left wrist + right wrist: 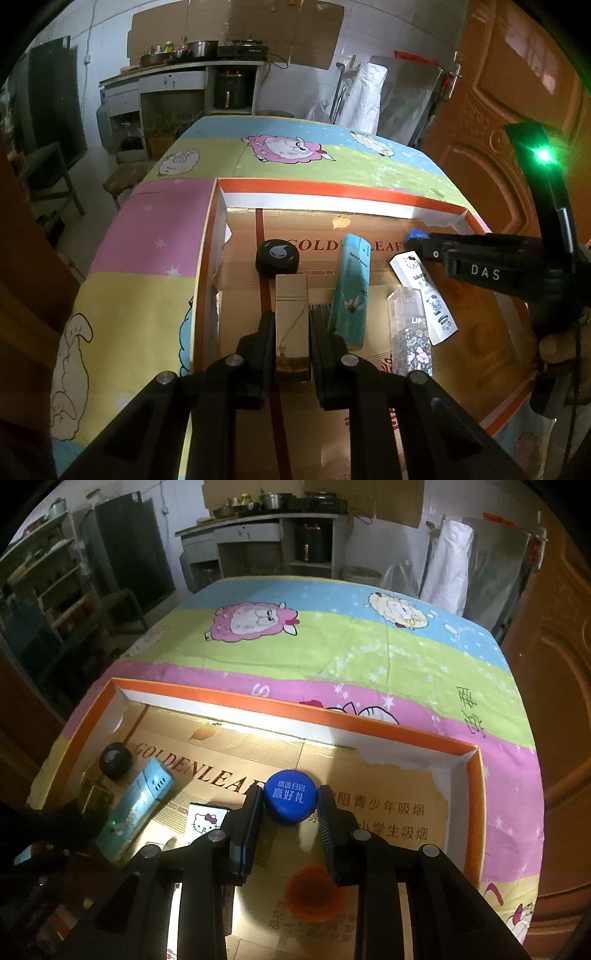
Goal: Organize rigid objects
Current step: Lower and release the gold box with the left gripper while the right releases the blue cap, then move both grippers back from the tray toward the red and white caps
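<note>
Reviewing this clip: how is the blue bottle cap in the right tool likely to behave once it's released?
The blue bottle cap, clamped in the right tool, looks rigid and probably light. Its ribbed rim should resist slipping. Being round, it may roll if dropped on edge onto the cardboard box floor.

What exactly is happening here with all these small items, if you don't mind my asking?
A person is sorting small rigid items in an orange-rimmed box on a cartoon-print cloth. The left tongs grip a gold rectangular case, and the right tongs hold a blue bottle cap. A black round cap, a teal box, a Hello Kitty box and an orange cap lie inside.
</note>
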